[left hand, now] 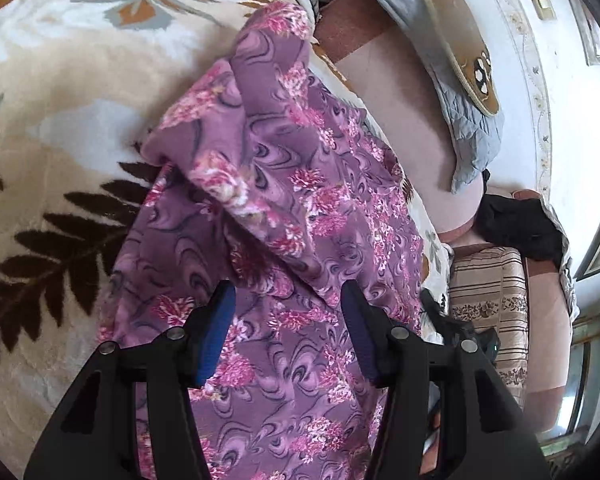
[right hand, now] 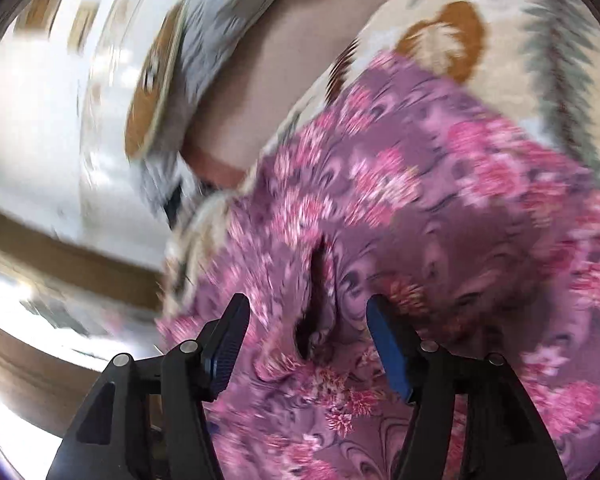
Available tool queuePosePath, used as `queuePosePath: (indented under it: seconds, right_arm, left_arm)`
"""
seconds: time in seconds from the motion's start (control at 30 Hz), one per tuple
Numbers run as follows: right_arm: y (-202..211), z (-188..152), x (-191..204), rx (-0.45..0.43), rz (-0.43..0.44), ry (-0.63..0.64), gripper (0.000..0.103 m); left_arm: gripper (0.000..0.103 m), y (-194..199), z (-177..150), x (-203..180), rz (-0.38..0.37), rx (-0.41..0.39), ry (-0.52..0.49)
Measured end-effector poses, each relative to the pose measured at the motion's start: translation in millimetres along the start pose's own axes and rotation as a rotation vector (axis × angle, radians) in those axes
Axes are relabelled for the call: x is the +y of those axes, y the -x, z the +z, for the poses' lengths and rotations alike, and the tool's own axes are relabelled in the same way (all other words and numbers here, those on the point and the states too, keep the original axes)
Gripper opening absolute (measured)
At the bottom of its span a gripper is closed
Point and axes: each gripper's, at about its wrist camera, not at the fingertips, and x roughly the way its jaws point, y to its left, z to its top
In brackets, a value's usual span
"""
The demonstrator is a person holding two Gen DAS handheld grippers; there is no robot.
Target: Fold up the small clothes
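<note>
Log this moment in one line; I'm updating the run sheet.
left gripper: open | right gripper: open | purple floral garment: rumpled on leaf-patterned blanket, unheld

The garment (left hand: pixel 268 208) lies spread on the blanket (left hand: pixel 60 128), running away from me along the blanket's right edge. My left hand-held gripper (left hand: pixel 288 296) sits above the garment's near part, and my right hand-held gripper (right hand: pixel 306 312) sits over a fold opening in it. Right of the blanket lies a quilted cushion (left hand: pixel 452 80). Nearer, to the right, stands a striped cushion (left hand: pixel 488 300).
</note>
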Motion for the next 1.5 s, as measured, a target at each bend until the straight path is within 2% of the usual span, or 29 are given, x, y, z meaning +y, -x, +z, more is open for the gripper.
queuePosePath:
  seconds: [0.03,0.07,0.1,0.17,0.2,0.33,0.47,0.6,0.67,0.73,0.77,0.83,0.87,0.9,1.0,1.03,1.07,1.1,1.13,1.17,1.2,1.27,1.3,1.4,1.5]
  right_arm:
    - [-6.2,-1.7,5.0,0.014,-0.003,0.016,0.063]
    - [-13.6,-3.3,11.7,0.035,-0.004,0.047,0.058]
    - [-20.6,-4.8,21.8,0.061,-0.023,0.099,0.039]
    - [-25.3,-5.9,37.5,0.096,-0.04,0.185,0.007]
    - [-21.4,-2.4,45.9,0.089,-0.044,0.232,0.006]
    - [8.4,18.7,51.7,-0.009,-0.021,0.278,0.006]
    - [35.7,50.8,24.5,-0.076,-0.088,0.232,0.006]
    - [39.4,64.7,-8.7,-0.057,-0.166,0.181,0.006]
    - [39.1,66.7,-14.7,-0.038,-0.177,0.172,0.006]
    - [41.8,65.8,-9.7,-0.059,-0.145,0.19,0.006]
    - [51.7,66.9,-4.5,-0.108,-0.092,0.194,0.006]
    - [64.7,70.1,-5.6,-0.172,-0.05,0.178,0.006]
    - [62.3,72.3,-7.0,-0.169,-0.07,0.174,0.006]
    - [55.9,73.2,-12.9,-0.13,-0.12,0.174,0.006]
    - [35.0,70.4,-31.9,0.041,-0.31,0.173,0.012]
    - [39.0,69.3,-30.3,0.028,-0.326,0.183,0.013]
    - [49.8,68.3,-24.7,-0.027,-0.345,0.2,0.013]
    - [64.9,67.3,-13.1,-0.121,-0.377,0.222,0.014]
    - [74.0,66.5,-0.4,-0.184,-0.366,0.253,0.014]
    - [73.9,68.3,21.4,-0.201,-0.303,0.318,0.018]
    - [66.0,69.8,37.5,-0.173,-0.269,0.37,0.028]
    - [33.1,69.3,79.1,-0.069,-0.191,0.492,0.041]
    - [7.8,67.1,102.8,-0.008,-0.138,0.551,0.044]
    - [-77.3,56.6,158.3,0.167,-0.05,0.644,0.045]
    - [-144.2,43.8,190.7,0.246,-0.051,0.709,0.046]
  left_arm:
    - [0.053,0.3,-0.3,-1.4,0.001,-0.003,-0.003]
    - [0.053,1.9,1.3,-0.4,0.003,-0.006,-0.003]
    - [0.053,2.2,2.2,0.0,0.004,-0.01,0.001]
    - [0.053,2.5,4.0,0.0,0.001,-0.013,0.011]
    - [0.053,2.5,4.8,0.0,0.003,-0.015,0.013]
    - [0.053,3.7,7.9,2.7,0.012,-0.023,0.015]
    - [0.053,-2.2,9.9,5.2,0.021,-0.017,0.032]
    - [0.053,-9.5,13.4,5.0,0.031,-0.011,0.047]
    - [0.053,-12.1,16.6,3.2,0.042,-0.014,0.051]
    - [0.053,-11.1,19.6,2.2,0.06,-0.03,0.049]
    - [0.053,-9.6,21.3,3.1,0.075,-0.043,0.051]
    - [0.053,-7.8,24.0,7.1,0.09,-0.056,0.06]
    - [0.053,-8.0,25.2,9.8,0.096,-0.055,0.069]
    - [0.053,-8.6,26.0,13.1,0.096,-0.05,0.077]
    - [0.053,-10.5,26.9,19.1,0.085,-0.04,0.084]
    - [0.053,-10.8,27.0,19.7,0.079,-0.04,0.081]
    - [0.053,-11.7,27.3,20.5,0.072,-0.038,0.077]
    - [0.053,-12.5,27.6,20.8,0.066,-0.038,0.074]
    - [0.053,-13.5,27.7,21.1,0.059,-0.038,0.07]
    - [0.053,-14.9,28.0,20.9,0.054,-0.038,0.066]
    - [0.053,-15.6,28.0,20.6,0.047,-0.04,0.062]
    - [0.051,-15.8,28.1,20.0,0.033,-0.052,0.054]
    - [0.048,-15.3,28.5,20.6,0.027,-0.057,0.053]
    - [0.037,-14.6,27.9,25.5,0.009,-0.075,0.045]
    - [0.034,-15.9,29.2,32.2,-0.023,-0.069,0.062]
